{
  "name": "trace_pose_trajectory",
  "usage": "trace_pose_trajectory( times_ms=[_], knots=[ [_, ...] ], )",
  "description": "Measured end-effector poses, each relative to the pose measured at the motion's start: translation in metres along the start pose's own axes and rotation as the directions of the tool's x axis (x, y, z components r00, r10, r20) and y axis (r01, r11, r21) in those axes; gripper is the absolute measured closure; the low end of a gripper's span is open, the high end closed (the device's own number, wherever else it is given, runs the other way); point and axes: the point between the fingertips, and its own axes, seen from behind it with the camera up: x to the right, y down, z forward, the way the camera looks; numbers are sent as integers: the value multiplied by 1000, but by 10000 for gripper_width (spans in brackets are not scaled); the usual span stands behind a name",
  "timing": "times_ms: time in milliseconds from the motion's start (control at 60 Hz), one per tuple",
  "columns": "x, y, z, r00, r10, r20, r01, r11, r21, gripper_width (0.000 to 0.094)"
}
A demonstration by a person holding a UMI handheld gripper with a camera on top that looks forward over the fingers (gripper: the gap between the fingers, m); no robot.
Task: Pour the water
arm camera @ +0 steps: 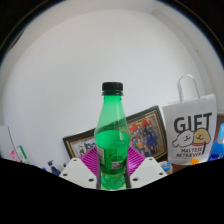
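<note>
We see our gripper (113,172) with its fingers pinching a green plastic bottle (113,135) with a black cap (113,89), held upright between the pink pads (88,160). Beyond it stand a framed picture (145,133) and a white gift bag (193,133) against a pale wall (70,70).
</note>
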Motion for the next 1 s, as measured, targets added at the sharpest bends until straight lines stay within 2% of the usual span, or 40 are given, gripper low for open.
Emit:
trace_pose_trajectory(
  times_ms=[83, 167, 367, 617, 717, 767, 817, 883, 917, 950, 967, 1000],
  knots=[
    [48, 24, 11, 987, -138, -79, 135, 990, -52, 615],
    [88, 58, 13, 965, -232, -121, 219, 969, -111, 615],
    [144, 136, 19, 938, -315, -144, 283, 937, -205, 614],
    [172, 191, 23, 935, -319, -153, 276, 928, -251, 609],
    [171, 189, 21, 935, -319, -155, 283, 935, -216, 591],
    [170, 189, 19, 936, -316, -156, 281, 937, -209, 549],
    [171, 188, 18, 934, -316, -164, 280, 936, -211, 457],
    [173, 190, 17, 936, -310, -168, 270, 936, -224, 380],
    [173, 194, 15, 937, -305, -170, 259, 934, -246, 269],
    [172, 199, 13, 940, -298, -166, 247, 931, -269, 97],
    [172, 201, 12, 941, -295, -165, 242, 929, -281, 67],
    [172, 203, 9, 942, -293, -166, 234, 924, -303, 115]
  ],
)
